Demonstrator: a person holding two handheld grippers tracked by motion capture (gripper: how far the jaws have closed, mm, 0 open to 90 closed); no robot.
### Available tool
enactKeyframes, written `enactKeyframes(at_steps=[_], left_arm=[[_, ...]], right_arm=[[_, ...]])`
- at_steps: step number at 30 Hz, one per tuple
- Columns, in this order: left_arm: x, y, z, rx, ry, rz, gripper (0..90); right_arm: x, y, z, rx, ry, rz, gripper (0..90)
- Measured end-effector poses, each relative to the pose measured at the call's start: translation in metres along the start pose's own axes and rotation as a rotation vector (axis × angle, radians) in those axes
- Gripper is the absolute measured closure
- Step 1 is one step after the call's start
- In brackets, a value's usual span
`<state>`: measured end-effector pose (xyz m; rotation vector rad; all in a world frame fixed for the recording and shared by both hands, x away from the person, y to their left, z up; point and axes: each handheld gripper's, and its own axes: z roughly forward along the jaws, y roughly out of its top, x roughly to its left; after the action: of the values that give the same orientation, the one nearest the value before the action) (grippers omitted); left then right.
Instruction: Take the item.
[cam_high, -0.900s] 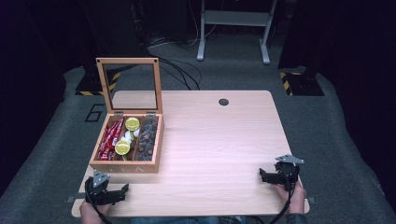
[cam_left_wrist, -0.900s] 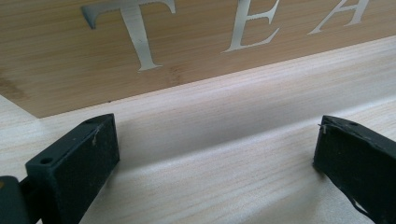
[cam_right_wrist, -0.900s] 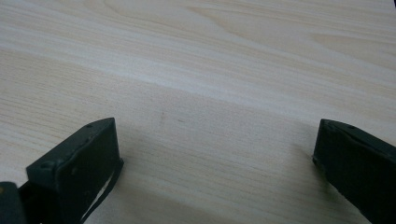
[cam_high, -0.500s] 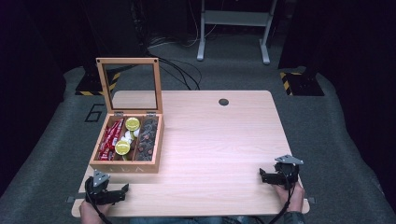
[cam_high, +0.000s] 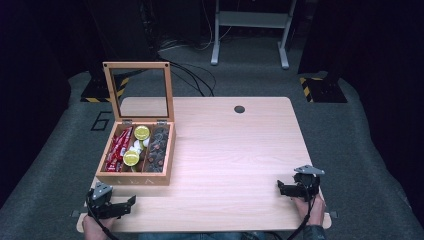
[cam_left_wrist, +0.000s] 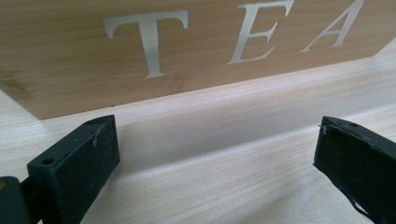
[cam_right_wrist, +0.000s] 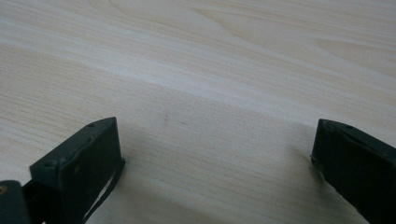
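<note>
Wood table (cam_high: 235, 150), bare across middle and right. Tea box (cam_high: 136, 150) at left side, glass lid (cam_high: 141, 90) propped upright on rear hinges, compartments showing: red packets (cam_high: 117, 146) at left, yellow-topped cups (cam_high: 141, 132) in middle, dark pods (cam_high: 157, 146) at right. Left gripper (cam_high: 122, 206) low at near left corner, just in front of box, jaws spread wide and empty, front wall lettered TEA (cam_left_wrist: 233, 32) close ahead. Right gripper (cam_high: 286, 187) at near right edge, well apart from box, jaws likewise wide and holding nothing, plain tabletop between them. Likely step: first reach into box. Best done by lifting left gripper over front wall before descending, picking one compartment, closing on a single item. Keep clear of raised lid. Right gripper free to steady box if sliding.
</note>
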<state>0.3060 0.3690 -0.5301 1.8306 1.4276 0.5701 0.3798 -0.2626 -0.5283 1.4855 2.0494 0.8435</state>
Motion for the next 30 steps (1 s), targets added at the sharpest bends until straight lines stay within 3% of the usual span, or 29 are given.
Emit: enactKeyframes(at_steps=[7,14,18,20,30], left_arm=[[-0.002,0.001,-0.009,-0.002,0.003,0.007,0.0],[-0.004,0.011,-0.025,-0.035,-0.002,0.014,0.7],[-0.005,0.021,-0.034,-0.062,-0.003,0.019,1.1],[-0.008,0.03,-0.039,-0.07,0.01,0.044,1.1],[-0.008,0.064,-0.038,-0.096,0.032,0.077,0.0]], right_arm=[[0.0,0.0,0.001,0.003,0.014,0.01,0.7],[0.0,0.0,0.001,-0.001,0.018,0.017,0.7],[0.0,0.0,0.001,-0.001,0.018,0.017,0.7],[0.0,0.0,0.001,0.0,0.018,0.013,0.8],[0.0,0.0,0.001,0.003,0.022,-0.001,0.9]])
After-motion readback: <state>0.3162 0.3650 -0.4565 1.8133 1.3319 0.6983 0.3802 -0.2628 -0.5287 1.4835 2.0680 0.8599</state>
